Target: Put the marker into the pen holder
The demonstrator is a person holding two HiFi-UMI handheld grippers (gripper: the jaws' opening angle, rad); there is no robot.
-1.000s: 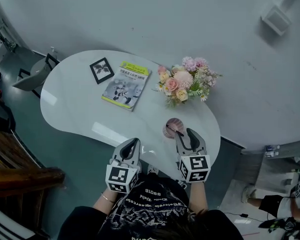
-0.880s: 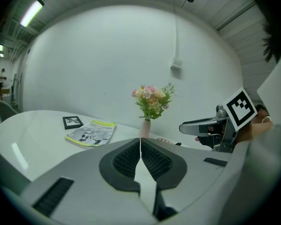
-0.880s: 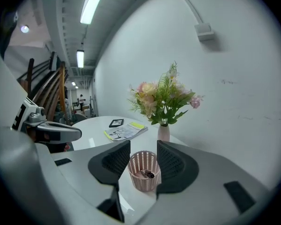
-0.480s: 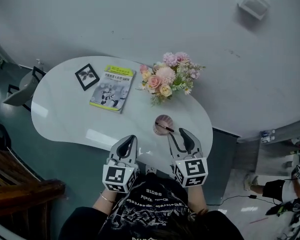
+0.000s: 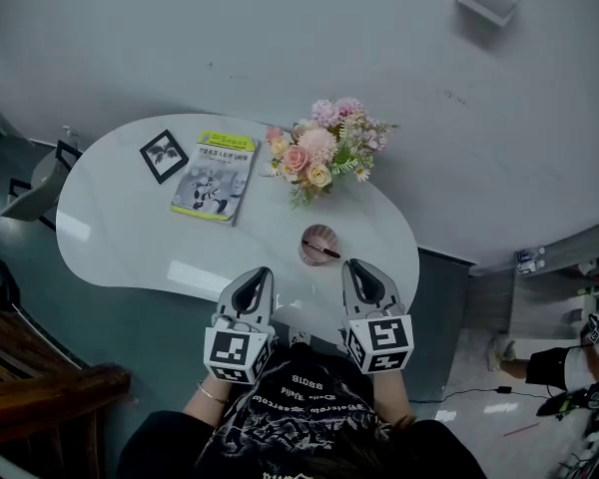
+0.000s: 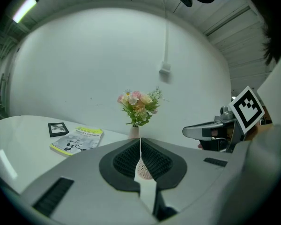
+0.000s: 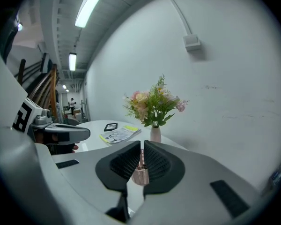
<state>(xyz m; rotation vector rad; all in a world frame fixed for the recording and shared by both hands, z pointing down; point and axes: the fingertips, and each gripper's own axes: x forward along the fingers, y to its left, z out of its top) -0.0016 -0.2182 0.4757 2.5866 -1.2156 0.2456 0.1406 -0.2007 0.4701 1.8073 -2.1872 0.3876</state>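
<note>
The pink mesh pen holder (image 5: 313,240) stands on the white table (image 5: 130,238), near its front edge. The black marker (image 5: 322,250) rests in it, leaning over the rim. My right gripper (image 5: 357,267) is just right of and short of the holder; its jaws have just been closing and now stand shut with nothing between them. My left gripper (image 5: 257,276) hangs shut and empty at the table's front edge, left of the holder. The holder (image 7: 140,175) shows beyond the right gripper's (image 7: 143,146) jaws. The left gripper (image 6: 140,142) points at it too.
A vase of pink and cream flowers (image 5: 319,158) stands behind the holder. A yellow-edged magazine (image 5: 213,188) and a small black picture frame (image 5: 164,155) lie at the far left of the table. A grey chair (image 5: 30,193) sits off the table's left end.
The right gripper's jaws, wide open beside the holder before, have come together. Both grippers have drawn back a little from the holder. The marker stays in the holder.
</note>
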